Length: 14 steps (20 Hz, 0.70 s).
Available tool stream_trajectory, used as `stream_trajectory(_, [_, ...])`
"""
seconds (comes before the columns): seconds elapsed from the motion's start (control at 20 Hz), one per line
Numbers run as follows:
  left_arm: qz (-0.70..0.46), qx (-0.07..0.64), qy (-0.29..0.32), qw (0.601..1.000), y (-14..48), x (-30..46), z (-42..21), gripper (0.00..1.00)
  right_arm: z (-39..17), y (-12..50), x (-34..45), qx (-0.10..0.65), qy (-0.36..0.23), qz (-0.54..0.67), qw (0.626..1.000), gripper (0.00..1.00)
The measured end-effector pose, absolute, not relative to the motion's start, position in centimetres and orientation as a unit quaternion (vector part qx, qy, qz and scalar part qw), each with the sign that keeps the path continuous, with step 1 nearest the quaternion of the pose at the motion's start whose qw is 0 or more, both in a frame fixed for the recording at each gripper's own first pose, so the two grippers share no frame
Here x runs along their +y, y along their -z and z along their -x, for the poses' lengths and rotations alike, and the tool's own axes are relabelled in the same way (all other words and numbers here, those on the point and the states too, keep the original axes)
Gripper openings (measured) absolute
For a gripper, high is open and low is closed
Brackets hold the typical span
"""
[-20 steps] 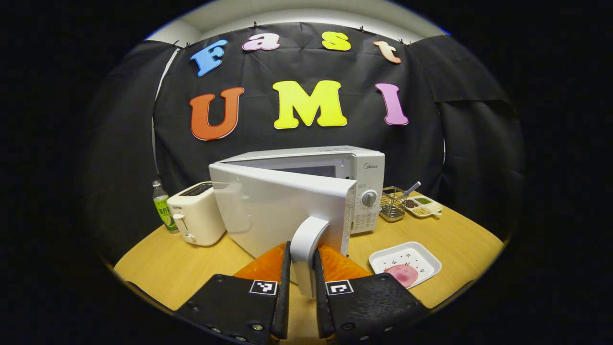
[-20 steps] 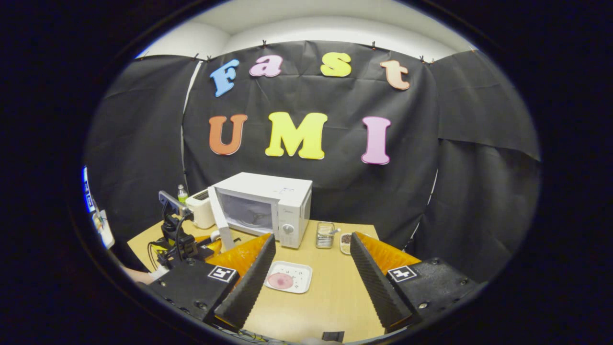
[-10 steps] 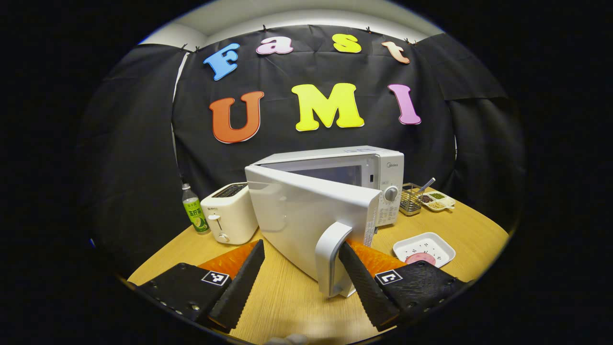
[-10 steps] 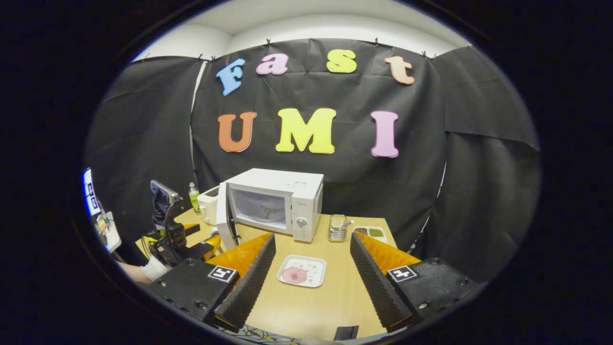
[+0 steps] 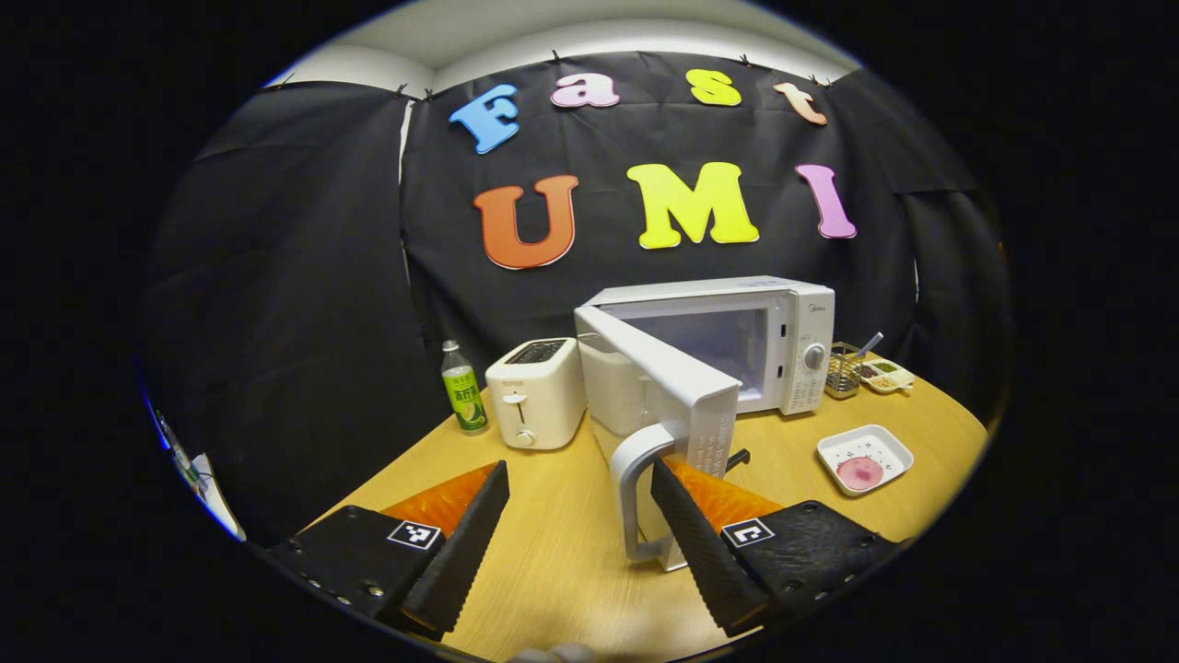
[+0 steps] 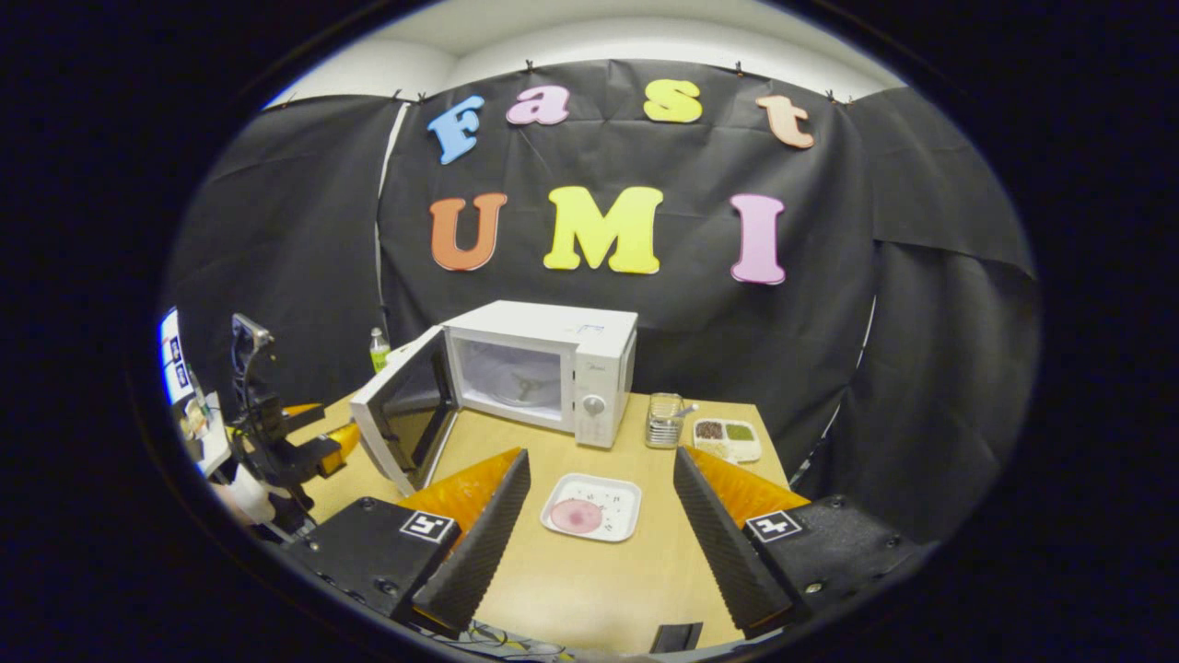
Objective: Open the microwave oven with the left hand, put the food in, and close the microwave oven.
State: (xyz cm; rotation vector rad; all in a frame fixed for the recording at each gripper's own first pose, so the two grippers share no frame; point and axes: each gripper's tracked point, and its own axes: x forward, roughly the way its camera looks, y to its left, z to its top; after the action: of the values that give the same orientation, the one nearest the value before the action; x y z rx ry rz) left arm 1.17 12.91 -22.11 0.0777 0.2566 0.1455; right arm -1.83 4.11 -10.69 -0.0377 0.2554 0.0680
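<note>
Staged kitchen set inside a recording booth: black cloth wall [image 6: 921,368] hung behind a wooden surface [image 6: 599,580] that carried a white microwave oven [image 6: 589,354], toaster [image 5: 534,391], drink bottle [image 5: 463,387], utensil basket [image 6: 663,419] and divided condiment tray [image 6: 728,440].

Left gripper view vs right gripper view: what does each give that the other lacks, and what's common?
Left gripper view: the door from outside, its handle close to the open left tongs, and the toaster front.
Right gripper view: the door's inner side, the turntable hub in the cavity, and the open right tongs above the table.
Both: the open microwave, pink food on its plate, and the bottle.
</note>
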Motion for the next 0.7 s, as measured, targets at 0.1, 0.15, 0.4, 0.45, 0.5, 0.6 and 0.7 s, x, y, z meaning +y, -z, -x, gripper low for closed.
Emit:
stream_trajectory(0.1, [-0.042, 0.131, -0.099, 0.986, 22.0, 15.2, -0.4, 0.95, 1.0, 12.2, 3.9, 0.139, -0.038, 0.018, 0.989, 1.0])
stream_trajectory(0.15, [-0.046, 0.133, -0.109, 0.984, 21.8, 16.0, -0.1, 0.95, 0.5, 13.1, 3.5, 0.148, -0.036, 0.02, 0.988, 1.0])
stream_trajectory(0.4, [-0.05, 0.137, -0.129, 0.981, 20.6, 17.4, 2.3, 0.95, -2.9, 18.5, 1.8, 0.203, -0.042, 0.009, 0.978, 0.92])
stream_trajectory(0.45, [-0.047, 0.138, -0.128, 0.981, 20.5, 16.8, 2.9, 0.95, -3.7, 19.5, 1.7, 0.213, -0.043, 0.007, 0.976, 0.92])
stream_trajectory(0.5, [-0.046, 0.138, -0.123, 0.982, 20.3, 16.0, 3.3, 0.95, -4.5, 20.6, 1.3, 0.221, -0.044, 0.005, 0.974, 0.99])
stream_trajectory(0.6, [-0.048, 0.141, -0.114, 0.982, 19.9, 13.9, 3.6, 0.95, -6.2, 23.1, 0.7, 0.246, -0.046, 0.002, 0.968, 0.97])
stream_trajectory(0.7, [-0.042, 0.142, -0.103, 0.984, 19.3, 11.7, 3.6, 0.95, -7.8, 26.0, 0.1, 0.275, -0.052, -0.004, 0.96, 0.94])
